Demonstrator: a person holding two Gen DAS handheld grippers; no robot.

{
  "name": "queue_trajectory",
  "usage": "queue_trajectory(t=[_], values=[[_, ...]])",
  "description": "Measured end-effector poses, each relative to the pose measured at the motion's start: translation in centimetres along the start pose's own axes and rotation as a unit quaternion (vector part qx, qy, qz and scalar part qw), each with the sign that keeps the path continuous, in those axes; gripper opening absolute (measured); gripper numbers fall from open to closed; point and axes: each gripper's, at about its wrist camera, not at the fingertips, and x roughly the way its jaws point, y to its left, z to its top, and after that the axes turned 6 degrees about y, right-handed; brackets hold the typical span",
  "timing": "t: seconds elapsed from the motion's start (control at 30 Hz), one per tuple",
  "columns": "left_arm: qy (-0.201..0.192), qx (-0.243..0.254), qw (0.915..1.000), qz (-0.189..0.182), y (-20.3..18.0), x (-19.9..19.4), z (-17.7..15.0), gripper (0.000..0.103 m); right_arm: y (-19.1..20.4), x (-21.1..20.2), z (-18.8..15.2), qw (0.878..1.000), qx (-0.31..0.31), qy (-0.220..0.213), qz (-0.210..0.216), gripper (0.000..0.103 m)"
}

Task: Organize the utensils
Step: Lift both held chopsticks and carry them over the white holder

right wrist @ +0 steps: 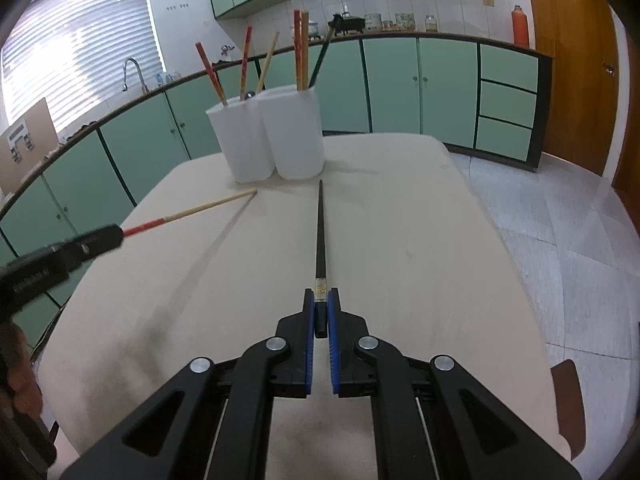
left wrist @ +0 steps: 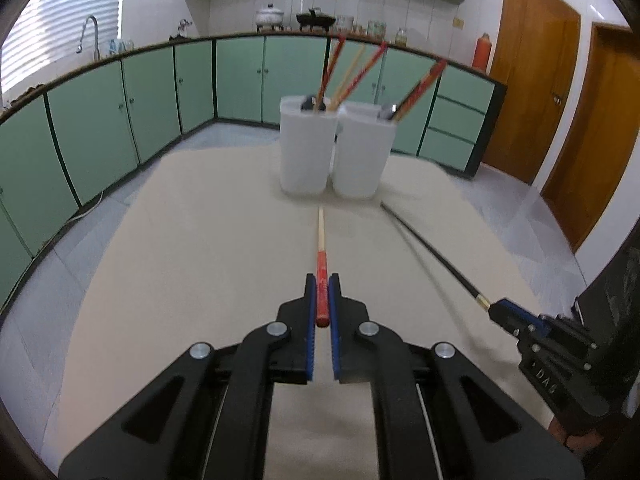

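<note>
**A:** What could go wrong from here?

**B:** Start nearest. The left gripper (left wrist: 322, 280) is clenched on the red end of a red-handled chopstick (left wrist: 321, 240), and the right gripper (right wrist: 321, 295) is clenched on the butt of a black chopstick (right wrist: 320, 232). Each stick is pinched at its very end, so nearly the whole length juts out toward the two white cups (left wrist: 334, 148). With that much leverage, I'd expect a stick to swivel between the blue pads if its tip knocks anything.

**B:** Both tips point at the cups and sit just short of their bases. If a tip comes in too low it could hit a cup wall and push it along the table (right wrist: 400, 240), or tip it. The cups stand touching side by side, so one would likely nudge the other.

**A:** And further on?

**B:** The cups already hold several chopsticks leaning outward; an incoming stick could clash with them at the rim. Both grippers approach together, so the two sticks might also cross in front of the cups.

**A:** How do the sticks look?

**B:** One has a red grip and pale wooden tip; the other is slim and black with a light band near the butt. Whether either tip touches the table, I can't tell.
</note>
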Motion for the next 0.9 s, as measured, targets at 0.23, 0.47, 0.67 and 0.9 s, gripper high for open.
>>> queue_trajectory(t=[0.23, 0.47, 0.67, 0.9], values=[[-0.047, -0.006, 0.9988, -0.009, 0.1, -2.7, 2.2, 0.005, -0.3, -1.7, 1.4, 1.0, 0.007, -0.026, 0.01, 0.006], [-0.074, -0.003, 0.9971, -0.015, 0.0, -4.1, 4.2, 0.005, -0.7, -4.0, 4.0, 0.998, 0.016, -0.061, 0.027, 0.006], [-0.088, 0.004, 0.9959, -0.022, -0.5, -4.7, 5.5, 0.005, -0.5, -6.0, 6.8, 0.995, 0.01, -0.092, 0.04, 0.006], [-0.103, 0.012, 0.9942, -0.028, -0.6, -5.6, 6.8, 0.005, -0.1, -7.6, 9.7, 0.992, -0.001, -0.111, 0.057, 0.006]])
